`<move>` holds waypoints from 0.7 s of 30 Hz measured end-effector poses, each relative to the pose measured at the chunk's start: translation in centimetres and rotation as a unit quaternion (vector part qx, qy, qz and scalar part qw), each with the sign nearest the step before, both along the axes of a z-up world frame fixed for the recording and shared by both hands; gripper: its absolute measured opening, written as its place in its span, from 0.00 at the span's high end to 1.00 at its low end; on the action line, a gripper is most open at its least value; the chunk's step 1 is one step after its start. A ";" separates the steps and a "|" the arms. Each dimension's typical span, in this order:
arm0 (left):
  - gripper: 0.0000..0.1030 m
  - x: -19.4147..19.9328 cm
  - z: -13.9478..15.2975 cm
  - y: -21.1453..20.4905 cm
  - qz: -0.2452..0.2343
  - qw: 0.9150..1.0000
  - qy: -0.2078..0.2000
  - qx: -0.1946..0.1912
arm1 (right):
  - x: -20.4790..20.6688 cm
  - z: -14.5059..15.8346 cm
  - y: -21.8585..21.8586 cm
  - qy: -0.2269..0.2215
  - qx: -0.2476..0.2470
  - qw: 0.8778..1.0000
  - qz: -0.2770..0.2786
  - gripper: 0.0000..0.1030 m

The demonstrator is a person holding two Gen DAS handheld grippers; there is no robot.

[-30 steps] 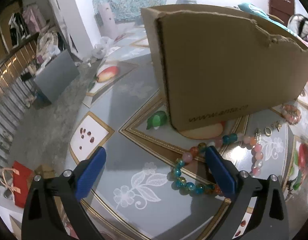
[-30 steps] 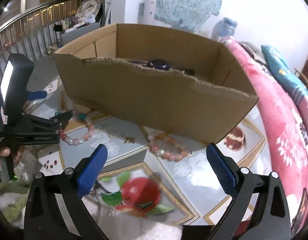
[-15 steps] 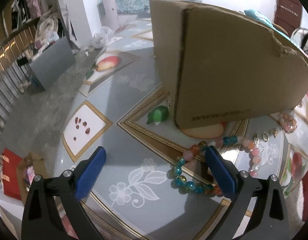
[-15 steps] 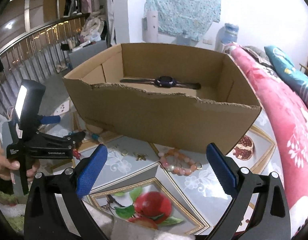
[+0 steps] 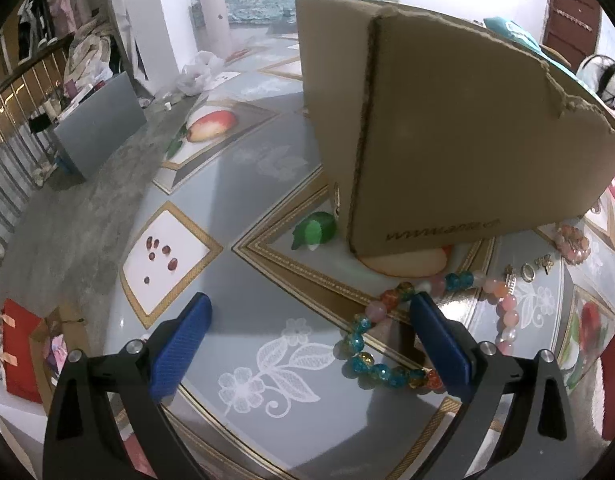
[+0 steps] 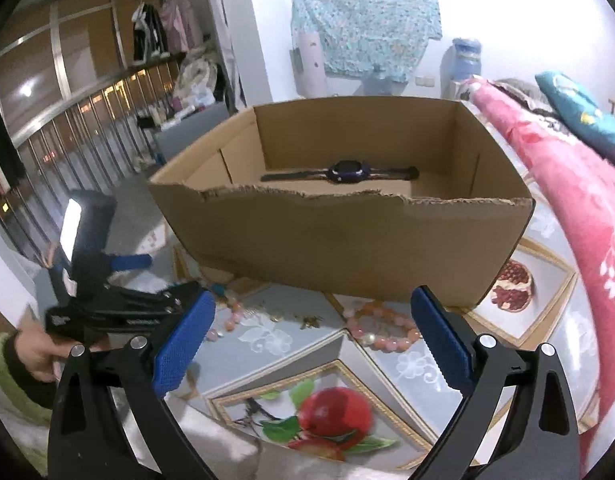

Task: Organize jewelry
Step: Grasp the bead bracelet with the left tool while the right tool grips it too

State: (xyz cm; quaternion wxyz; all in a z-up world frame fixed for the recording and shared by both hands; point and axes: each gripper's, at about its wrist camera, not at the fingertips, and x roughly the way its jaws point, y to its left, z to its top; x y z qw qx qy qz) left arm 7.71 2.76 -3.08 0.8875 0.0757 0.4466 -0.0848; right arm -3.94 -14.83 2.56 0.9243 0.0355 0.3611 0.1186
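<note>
White walls (image 6: 507, 20) enclose a cluttered room where a pale blue patterned cloth (image 6: 365, 20) hangs on the far wall. A metal railing (image 6: 67, 128) runs along the left, with clothes (image 6: 155, 36) hanging above it. A dark wooden door (image 5: 573, 12) stands at the right. Grey concrete floor (image 5: 79, 208) shows beside a fruit-printed floor covering (image 5: 211, 124).
</note>
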 end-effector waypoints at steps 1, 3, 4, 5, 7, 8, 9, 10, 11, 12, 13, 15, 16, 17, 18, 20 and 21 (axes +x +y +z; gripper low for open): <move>0.06 -0.1 0.1 0.0 0.000 1.000 -0.005 0.007 | -0.1 0.0 -0.2 0.000 0.013 1.000 0.004 0.17; 0.06 -0.8 0.8 0.1 -0.004 1.000 -0.030 0.003 | -0.1 -0.2 -0.3 0.006 0.033 0.999 0.009 0.25; 0.06 -1.1 1.1 0.2 -0.007 0.999 -0.037 -0.004 | -0.1 -0.3 -0.3 0.011 0.044 0.999 0.014 0.30; 0.06 -1.5 1.5 0.5 -0.011 0.999 -0.046 -0.016 | 0.0 -0.6 -0.2 0.017 0.058 0.998 0.023 0.32; 0.07 -2.1 2.1 0.9 -0.015 0.998 -0.057 -0.030 | 0.2 -1.2 0.1 0.034 0.084 0.995 0.040 0.42; 0.10 -2.4 2.3 1.2 -0.017 0.997 -0.062 -0.036 | 0.4 -1.6 0.5 0.048 0.098 0.993 0.053 0.44; 0.12 -2.7 2.4 1.4 -0.019 0.997 -0.063 -0.039 | 0.6 -2.0 0.9 0.057 0.106 0.991 0.061 0.48; 0.16 -2.9 2.4 1.5 -0.023 0.997 -0.064 -0.045 | 0.8 -2.4 1.4 0.068 0.114 0.989 0.068 0.50; 0.20 -3.1 2.4 1.5 -0.027 0.996 -0.063 -0.048 | 1.0 -2.7 1.8 0.077 0.118 0.987 0.073 0.53; 0.23 -3.1 2.4 1.5 -0.030 0.996 -0.062 -0.050 | 1.2 -3.1 2.3 0.087 0.123 0.985 0.079 0.55; 0.29 -3.2 2.4 1.4 -0.034 0.996 -0.060 -0.050 | 1.5 -3.5 2.9 0.099 0.128 0.983 0.083 0.57; 0.37 -3.3 2.2 1.2 -0.045 0.996 -0.052 -0.055 | 2.0 -4.2 3.8 0.118 0.128 0.981 0.086 0.61; 0.42 -3.2 2.0 1.1 -0.050 0.996 -0.047 -0.058 | 2.2 -4.4 4.1 0.124 0.127 0.980 0.085 0.63; 0.46 -3.1 1.9 1.0 -0.054 0.996 -0.043 -0.059 | 2.5 -4.7 4.4 0.132 0.125 0.980 0.082 0.65; 0.48 -3.0 1.8 1.0 -0.059 0.996 -0.041 -0.059 | 2.7 -4.9 4.6 0.137 0.124 0.979 0.080 0.67; 0.56 -2.7 1.4 0.6 -0.071 0.995 -0.033 -0.057 | 3.2 -5.3 5.0 0.151 0.123 0.978 0.076 0.68; 0.57 -2.6 1.3 0.5 -0.073 0.995 -0.032 -0.056 | 3.3 -5.4 5.2 0.154 0.121 0.978 0.074 0.70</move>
